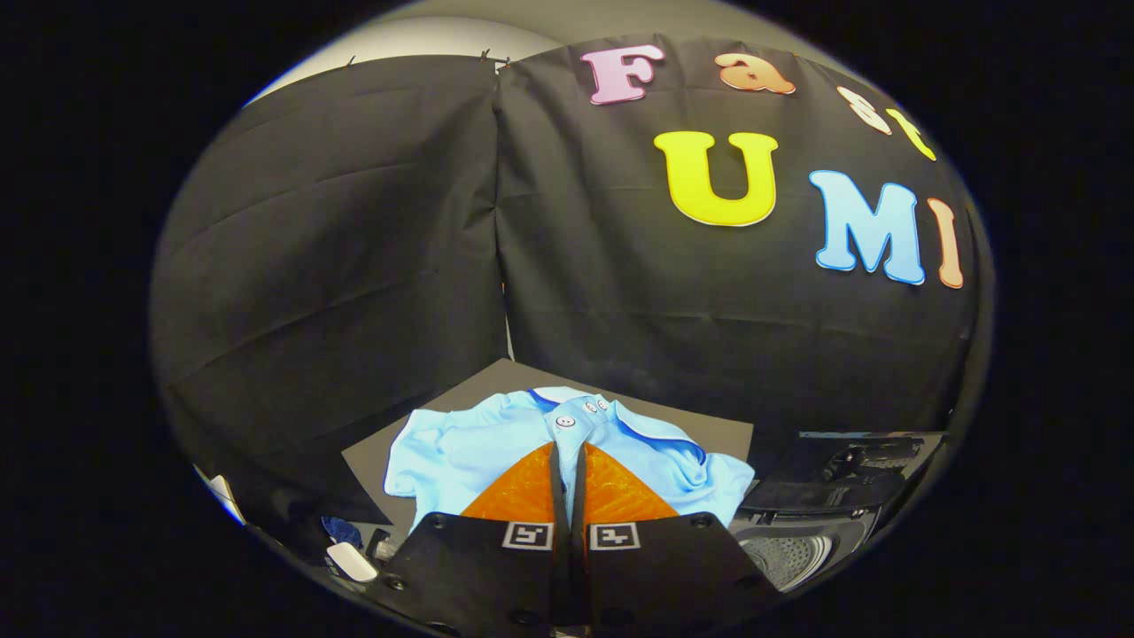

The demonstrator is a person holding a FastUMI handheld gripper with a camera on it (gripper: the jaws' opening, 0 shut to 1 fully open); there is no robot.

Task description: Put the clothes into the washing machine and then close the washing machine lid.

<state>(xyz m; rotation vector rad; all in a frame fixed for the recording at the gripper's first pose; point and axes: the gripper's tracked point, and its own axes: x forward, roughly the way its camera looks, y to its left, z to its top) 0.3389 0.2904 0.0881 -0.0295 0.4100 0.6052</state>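
- The gripper (567, 456) has its two fingers (523, 492) brought together, with a thin dark slit left between them.
- Nothing shows between the fingers, so the tool is clenched on nothing.
- The fingertips point at the shirt (461, 452), just below its button placket.
- Whether the tips touch the cloth or hang just above it cannot be told.
- The shirt is light blue with a darker blue trim at the collar and three white buttons (565, 422) just ahead of the fingertips.
- It lies spread out and somewhat rumpled on a dark mat (372, 461), reaching out to both sides of the fingers.
- The washer (797, 545) stands to the right of the fingers, just beside the shirt's right edge.
- Its lid (850, 461) is up and the perforated drum (784, 556) shows inside.
- Left of the fingers, below the mat, lie a small white object (352, 561) and a bit of dark blue stuff (341, 530), too small to identify.
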